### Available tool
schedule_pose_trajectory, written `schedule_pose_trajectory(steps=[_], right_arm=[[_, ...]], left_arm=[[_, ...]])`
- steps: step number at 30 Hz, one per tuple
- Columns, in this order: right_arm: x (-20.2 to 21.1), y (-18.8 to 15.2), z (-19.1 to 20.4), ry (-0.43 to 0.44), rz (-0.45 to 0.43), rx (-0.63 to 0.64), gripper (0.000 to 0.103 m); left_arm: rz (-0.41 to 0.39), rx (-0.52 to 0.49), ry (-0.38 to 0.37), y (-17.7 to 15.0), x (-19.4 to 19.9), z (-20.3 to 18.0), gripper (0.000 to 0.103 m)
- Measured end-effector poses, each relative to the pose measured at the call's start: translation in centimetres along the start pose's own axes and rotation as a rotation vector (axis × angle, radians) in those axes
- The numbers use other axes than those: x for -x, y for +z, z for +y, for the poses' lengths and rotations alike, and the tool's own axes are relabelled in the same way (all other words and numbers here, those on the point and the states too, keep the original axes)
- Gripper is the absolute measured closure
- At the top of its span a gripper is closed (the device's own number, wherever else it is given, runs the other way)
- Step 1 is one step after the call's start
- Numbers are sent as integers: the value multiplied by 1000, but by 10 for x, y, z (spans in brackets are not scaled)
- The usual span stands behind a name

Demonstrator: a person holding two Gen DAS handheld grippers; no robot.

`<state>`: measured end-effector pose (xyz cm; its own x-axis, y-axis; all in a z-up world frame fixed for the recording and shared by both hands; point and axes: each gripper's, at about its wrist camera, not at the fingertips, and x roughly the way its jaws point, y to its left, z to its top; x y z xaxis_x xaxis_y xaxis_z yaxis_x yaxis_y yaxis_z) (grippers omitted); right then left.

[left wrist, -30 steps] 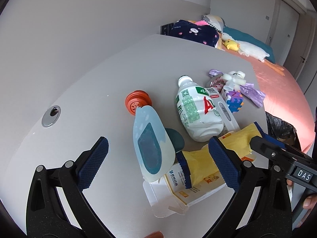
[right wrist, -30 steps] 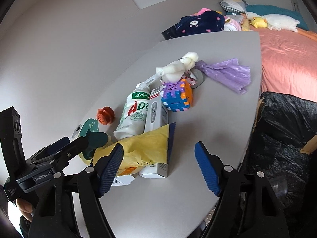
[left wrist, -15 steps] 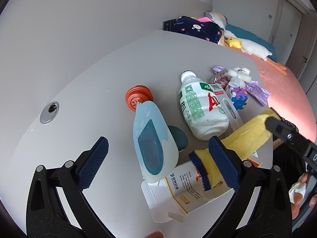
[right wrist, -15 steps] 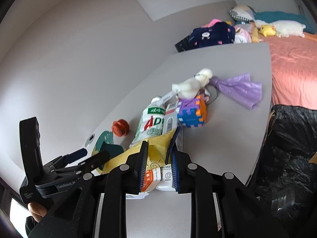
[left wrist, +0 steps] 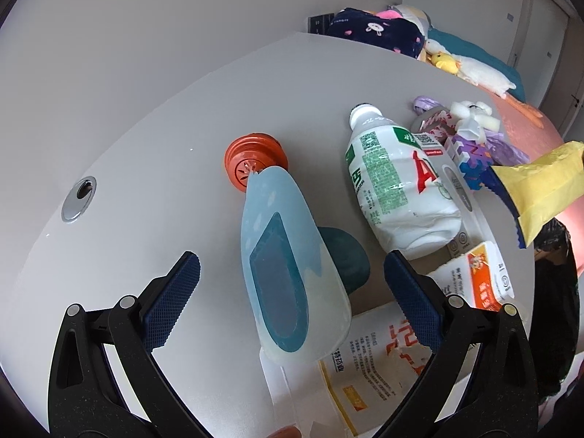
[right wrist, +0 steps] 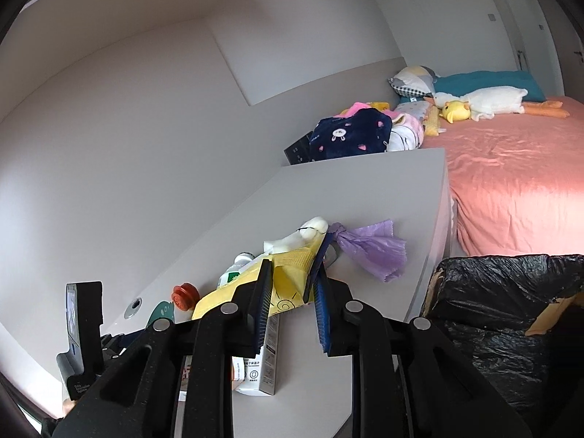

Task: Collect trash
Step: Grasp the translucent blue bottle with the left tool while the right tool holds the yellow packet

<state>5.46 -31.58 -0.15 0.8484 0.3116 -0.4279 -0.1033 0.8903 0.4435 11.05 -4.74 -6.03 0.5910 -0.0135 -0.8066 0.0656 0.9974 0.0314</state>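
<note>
Your right gripper (right wrist: 290, 301) has the yellow wrapper (right wrist: 288, 277) pinched between its jaws, which are nearly closed on it. The wrapper is lifted clear of the table (right wrist: 365, 197); in the left wrist view it hangs in the air at the right edge (left wrist: 540, 189), above the table's edge and well apart from your left gripper. Just to the right of your right jaws sits the trash bin lined with a black bag (right wrist: 511, 314), standing beside the table's edge.

Your left gripper (left wrist: 288, 299) has its jaws spread wide and holds nothing. Between them lies a pale blue pouch (left wrist: 284, 273), tilted with its narrow end toward an orange cap (left wrist: 252, 164); whether either pad touches the pouch cannot be told. A dark teal disc (left wrist: 346, 259) peeks out from under the pouch. Just beside the right pad are a flattened white carton (left wrist: 368, 376) and a small orange and white packet (left wrist: 481, 281). Beyond them a white milk bottle (left wrist: 398, 189) lies on its side, with a slim white box (left wrist: 456, 186) against it, then a coloured foam cube (left wrist: 474, 160), a white plush toy (left wrist: 471, 116) and a purple bag (right wrist: 372, 248). A pink bed (right wrist: 518, 182) lies past the table.
</note>
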Motion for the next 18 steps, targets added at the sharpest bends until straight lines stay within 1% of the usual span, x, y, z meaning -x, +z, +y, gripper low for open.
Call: schedule_pose_trajectory(steps=[2, 5, 7, 8, 10, 11, 14, 18], right_arm=[[1, -2, -2, 1, 1, -2, 79], [0, -2, -2, 0, 2, 0, 79], [0, -3, 0, -2, 2, 5, 79], [1, -3, 0, -4, 1, 8, 79], [2, -3, 0, -4, 0, 9, 79], [3, -4, 0, -5, -1, 9, 79], [7, -4, 2, -8, -8, 13, 79], [13, -3, 3, -13, -17, 17, 79]], left_arm=[[2, -1, 11, 0, -4, 1, 6], [11, 3, 21, 0, -10, 3, 12], [15, 14, 9, 0, -13, 6, 15], [13, 18, 3, 1, -13, 8, 18], [7, 19, 1, 1, -13, 9, 27], [6, 19, -3, 0, -13, 9, 34], [-16, 26, 12, -1, -8, 10, 38], [-71, 34, 22, -3, 9, 13, 40]])
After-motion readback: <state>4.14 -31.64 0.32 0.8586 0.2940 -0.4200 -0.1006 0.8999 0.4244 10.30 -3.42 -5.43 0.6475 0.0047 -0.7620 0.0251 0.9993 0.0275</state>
